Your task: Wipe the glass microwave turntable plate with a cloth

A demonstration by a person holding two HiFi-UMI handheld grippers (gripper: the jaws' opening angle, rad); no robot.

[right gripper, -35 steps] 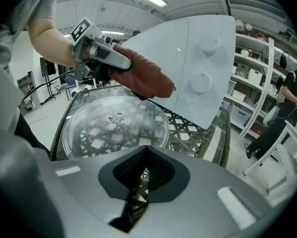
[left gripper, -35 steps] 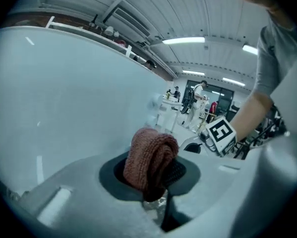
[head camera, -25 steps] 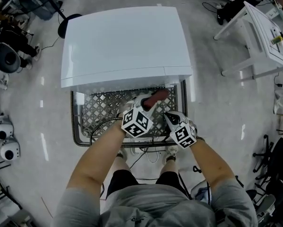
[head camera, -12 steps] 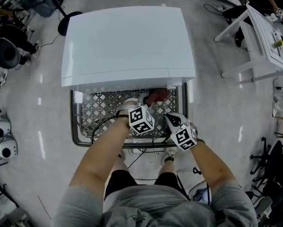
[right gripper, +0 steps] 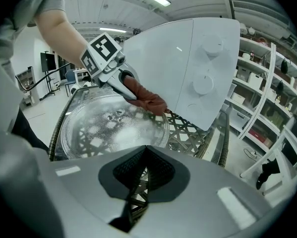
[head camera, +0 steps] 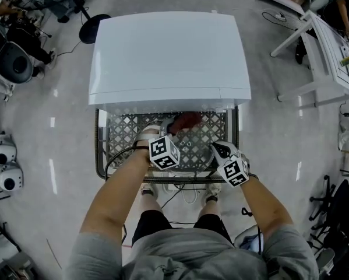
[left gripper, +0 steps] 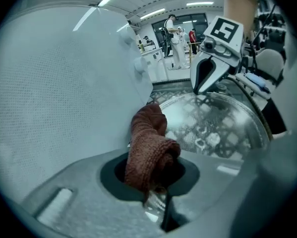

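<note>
Since a second ago, the left gripper (head camera: 172,130) has carried the cloth (head camera: 186,121) a little to the left along the far side of the glass plate (right gripper: 103,133), judged against the front edge of the microwave (head camera: 168,51). The right gripper (left gripper: 199,86) keeps its place at the plate's near-right rim.

The left gripper's fingers are closed on the reddish-brown cloth, which bunches up out of them in a thick fold. Its free end reaches forward and down to the plate's far rim, just beside the white front of the microwave.

The glass plate lies flat on the metal lattice bench (head camera: 122,139), on the near side of the microwave and toward the right half of the bench. The lattice shows through the clear glass, and the plate's middle looks cloudy and streaked.

The right gripper's fingers stand narrow, with only a thin slit between them. The plate's rim runs into their tips, so they appear to pinch the edge of the glass. In the left gripper view these fingers point down onto that rim, opposite the cloth.

The two grippers are near each other but apart, with most of the plate between them. The microwave's front panel carries two round dials on its right side.
</note>
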